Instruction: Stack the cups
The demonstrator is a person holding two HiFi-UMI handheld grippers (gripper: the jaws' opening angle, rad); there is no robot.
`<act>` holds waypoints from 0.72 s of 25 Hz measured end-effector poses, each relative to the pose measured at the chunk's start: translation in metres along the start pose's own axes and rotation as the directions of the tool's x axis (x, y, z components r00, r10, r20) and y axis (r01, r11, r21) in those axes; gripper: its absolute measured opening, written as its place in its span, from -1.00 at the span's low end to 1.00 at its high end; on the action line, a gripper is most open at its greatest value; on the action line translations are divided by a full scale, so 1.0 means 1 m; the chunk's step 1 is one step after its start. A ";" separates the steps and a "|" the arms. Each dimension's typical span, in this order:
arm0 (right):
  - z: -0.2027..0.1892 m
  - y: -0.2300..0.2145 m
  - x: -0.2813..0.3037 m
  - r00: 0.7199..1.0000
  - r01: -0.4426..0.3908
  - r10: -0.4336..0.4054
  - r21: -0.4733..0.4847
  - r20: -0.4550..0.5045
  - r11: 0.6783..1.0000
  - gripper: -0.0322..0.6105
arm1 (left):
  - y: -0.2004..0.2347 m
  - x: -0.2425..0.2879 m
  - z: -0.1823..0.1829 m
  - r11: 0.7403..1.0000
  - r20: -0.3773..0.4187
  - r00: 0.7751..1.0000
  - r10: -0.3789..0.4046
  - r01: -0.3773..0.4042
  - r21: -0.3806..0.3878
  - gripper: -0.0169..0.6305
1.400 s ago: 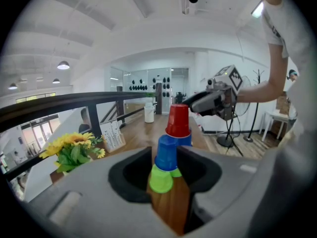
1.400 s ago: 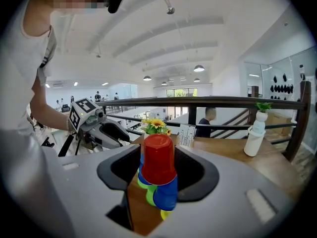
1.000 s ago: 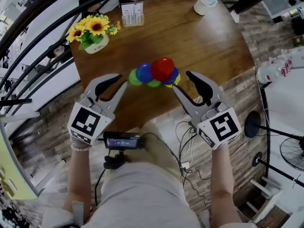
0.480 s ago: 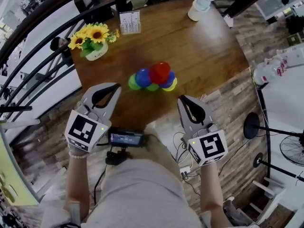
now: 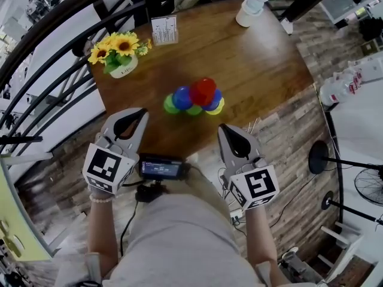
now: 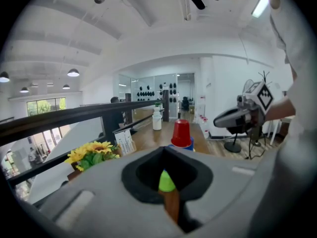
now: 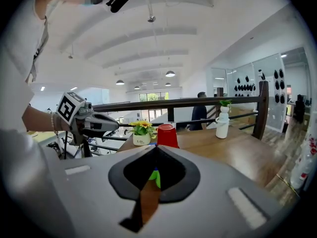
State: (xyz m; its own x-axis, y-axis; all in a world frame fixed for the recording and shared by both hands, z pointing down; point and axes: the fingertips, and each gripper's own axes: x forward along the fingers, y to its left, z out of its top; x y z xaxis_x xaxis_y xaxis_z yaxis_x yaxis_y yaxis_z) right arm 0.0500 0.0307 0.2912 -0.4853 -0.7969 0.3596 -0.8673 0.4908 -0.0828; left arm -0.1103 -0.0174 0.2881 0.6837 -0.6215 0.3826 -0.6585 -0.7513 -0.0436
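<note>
A cluster of plastic cups stands upside down on the round wooden table: a red cup on top, with blue, green and yellow cups around it. My left gripper is shut and empty, near the table's front edge, left of the cups and short of them. My right gripper is shut and empty too, off the table's edge in front of the cups. In the left gripper view the red cup rises beyond the closed jaws. The right gripper view also shows the red cup.
A pot of sunflowers and a card holder stand at the table's back left, a white vase with a plant at the back right. A dark railing curves round the left. A small screen device hangs at the person's waist.
Both grippers stood open on either side of the cups a second ago. Their jaws have shut on nothing and both have drawn back toward the person, the right one farther.
</note>
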 end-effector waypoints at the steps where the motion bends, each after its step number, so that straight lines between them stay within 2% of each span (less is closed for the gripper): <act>1: 0.001 0.000 0.001 1.000 -0.001 0.001 0.006 0.002 1.000 -0.89 | 0.000 0.000 0.000 1.000 0.002 1.000 -0.003 0.003 0.000 -0.96; 12: 0.005 -0.012 0.001 1.000 0.020 -0.021 0.060 0.016 0.998 -0.89 | -0.002 0.005 -0.001 1.000 0.000 1.000 -0.016 0.016 -0.002 -0.96; 18: 0.004 -0.016 0.000 0.999 0.031 -0.031 0.052 0.009 0.998 -0.89 | -0.005 0.007 0.000 1.000 0.002 1.000 -0.024 0.024 0.004 -0.96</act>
State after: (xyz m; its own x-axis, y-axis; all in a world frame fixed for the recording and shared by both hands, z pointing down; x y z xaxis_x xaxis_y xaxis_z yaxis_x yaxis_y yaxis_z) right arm 0.0632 0.0216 0.2892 -0.4592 -0.8150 0.3534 -0.8863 0.4472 -0.1203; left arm -0.1021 -0.0180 0.2906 0.7002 -0.6033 0.3818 -0.6404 -0.7671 -0.0379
